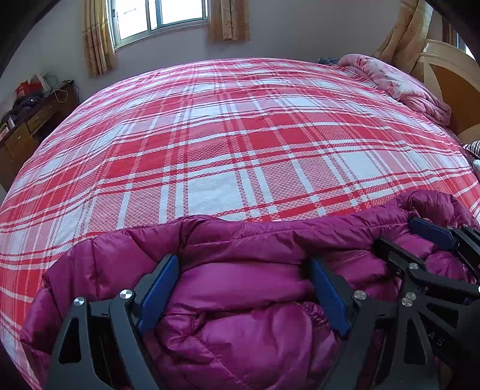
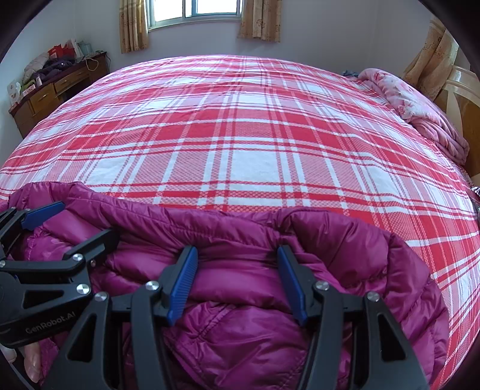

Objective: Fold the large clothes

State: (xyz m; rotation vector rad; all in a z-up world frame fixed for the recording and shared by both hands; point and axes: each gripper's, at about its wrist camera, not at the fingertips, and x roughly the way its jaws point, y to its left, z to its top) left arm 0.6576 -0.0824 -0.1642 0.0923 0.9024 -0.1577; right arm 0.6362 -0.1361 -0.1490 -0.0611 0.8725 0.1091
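A magenta puffer jacket [image 1: 246,315] lies bunched at the near edge of the bed, its far rim rolled up in front of both grippers. My left gripper [image 1: 243,273] stands wide, and a thick padded fold fills the gap and touches both blue pads [image 1: 159,288]. In the right wrist view the jacket [image 2: 240,330] fills the bottom. My right gripper [image 2: 237,267] is narrower, its pads [image 2: 183,282] pressed into a puffy band of the jacket that creases at the fingertips. The left gripper [image 2: 72,222] shows beside it on the left, and the right gripper [image 1: 402,237] shows on the right in the left wrist view.
A red and white plaid sheet [image 1: 240,144] covers the wide bed beyond the jacket. A pink quilt [image 1: 399,87] is heaped by the headboard [image 1: 456,90] at the right. A wooden desk [image 2: 54,87] with clutter stands at the far left, under a curtained window [image 2: 195,12].
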